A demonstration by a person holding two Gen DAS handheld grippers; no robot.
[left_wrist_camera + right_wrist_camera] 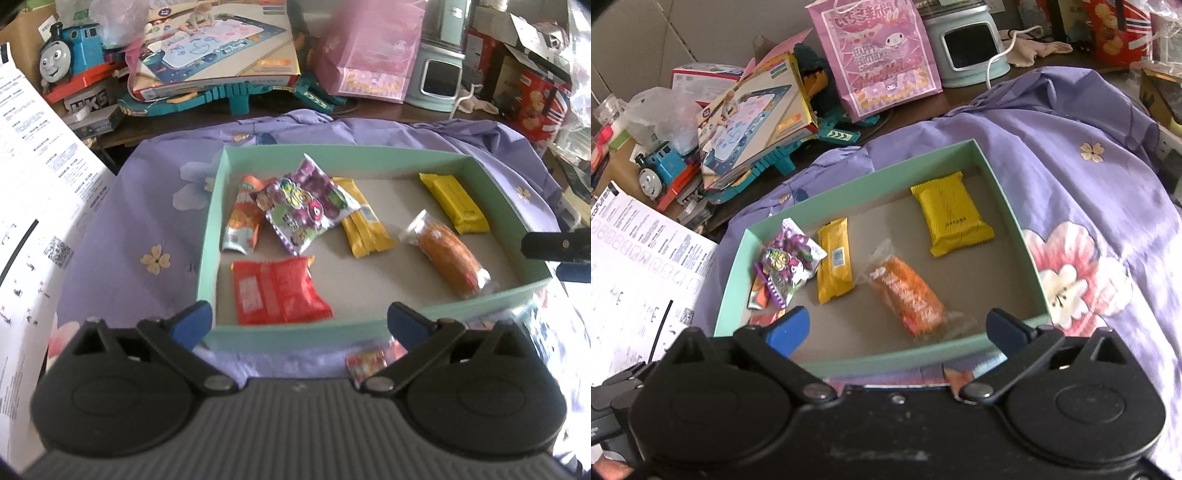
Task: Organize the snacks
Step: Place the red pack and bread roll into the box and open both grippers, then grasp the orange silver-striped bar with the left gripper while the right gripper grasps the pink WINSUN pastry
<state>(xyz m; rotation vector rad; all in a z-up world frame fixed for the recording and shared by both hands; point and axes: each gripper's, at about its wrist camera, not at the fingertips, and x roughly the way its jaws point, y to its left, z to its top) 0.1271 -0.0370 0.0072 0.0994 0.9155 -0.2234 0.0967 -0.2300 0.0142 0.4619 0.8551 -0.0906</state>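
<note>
One red packet (277,291) — clear left view; hidden right.

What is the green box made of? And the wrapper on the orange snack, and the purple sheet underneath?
Green box: looks like cardboard, matte mint walls around a dull grey-brown floor. Orange snack: its wrapper is clear, shiny plastic film, crinkled at the ends. Purple sheet: soft fabric, probably, with folds, wrinkles and printed flowers.
</note>
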